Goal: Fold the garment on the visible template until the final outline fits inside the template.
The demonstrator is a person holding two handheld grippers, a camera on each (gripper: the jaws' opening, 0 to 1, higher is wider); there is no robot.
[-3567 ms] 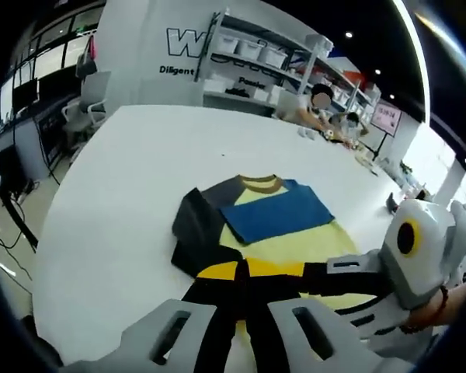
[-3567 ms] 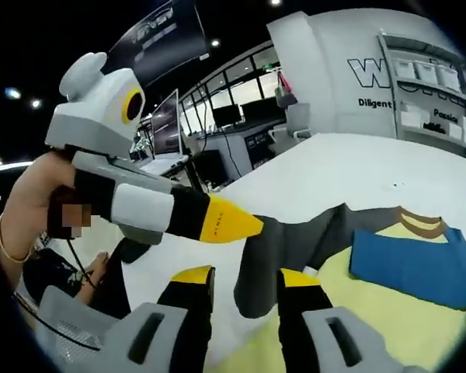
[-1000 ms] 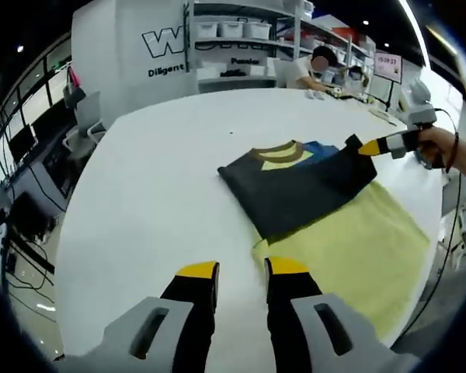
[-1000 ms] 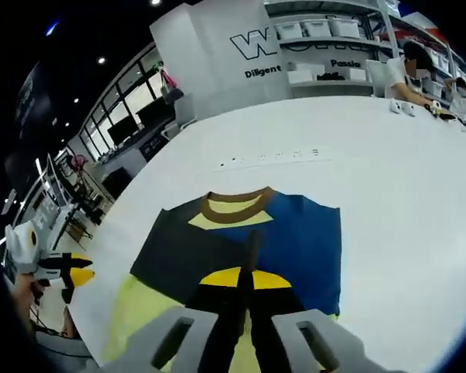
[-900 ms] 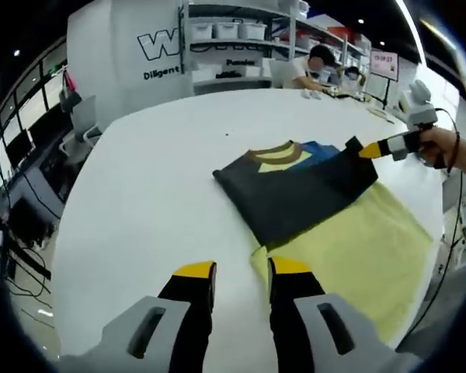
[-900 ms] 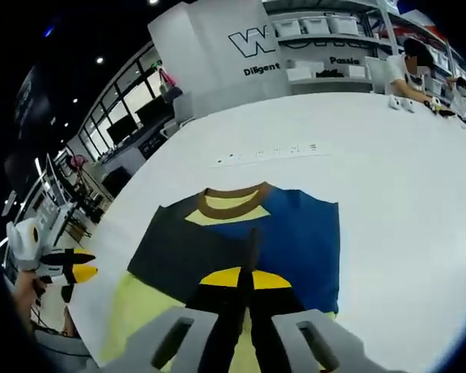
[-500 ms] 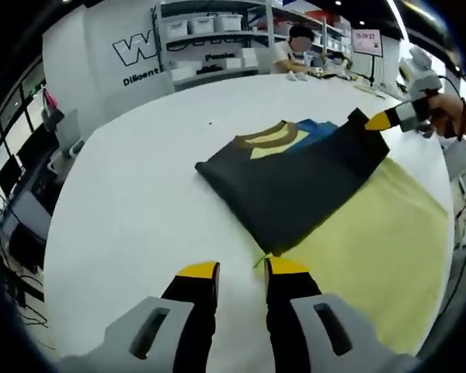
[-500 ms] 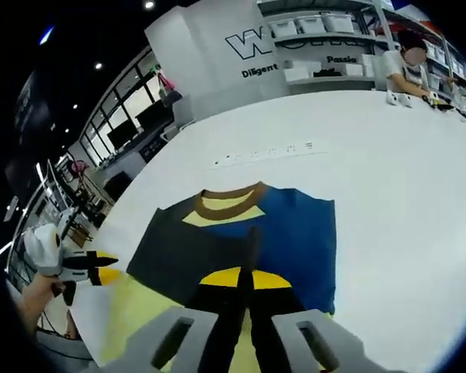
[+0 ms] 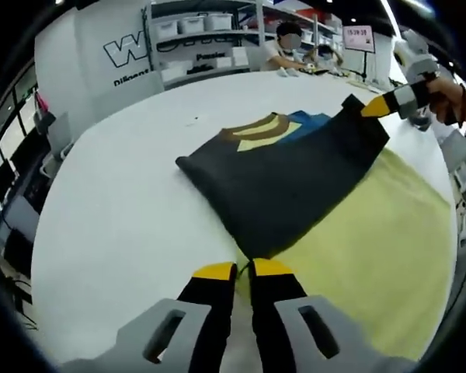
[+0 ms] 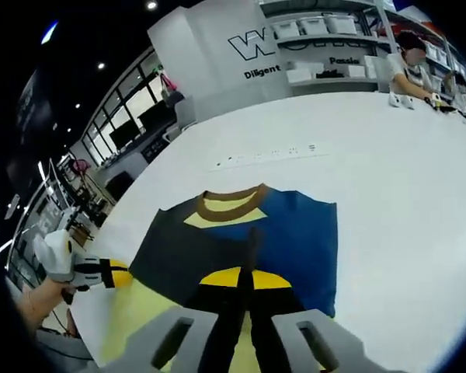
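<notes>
Right hand-held gripper (image 10: 242, 289) pinches the dark grey-and-blue garment (image 9: 283, 175); left hand-held gripper (image 9: 242, 270) nearly clenched, empty — one-sided lift could skew it off the pale yellow template (image 9: 373, 241).

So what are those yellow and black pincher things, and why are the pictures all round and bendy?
Those pinchers are grippers, tools with two jaws that a person holds, one in each hand. A small camera with a very wide lens rides on each one, and that lens makes the pictures round and bendy.

One picture looks along the left gripper. Its yellow-tipped jaws are almost together, right at the near corner of the shirt; whether they pinch cloth is hard to tell. The other looks along the right gripper, which is shut on an edge of the shirt.

On the big white table lies a pale yellow sheet, the template. The shirt rests on it, partly folded: dark grey, with a blue part and a brown collar. The person is folding it to fit inside the yellow shape.

Each gripper can be seen in the other's picture too.
</notes>
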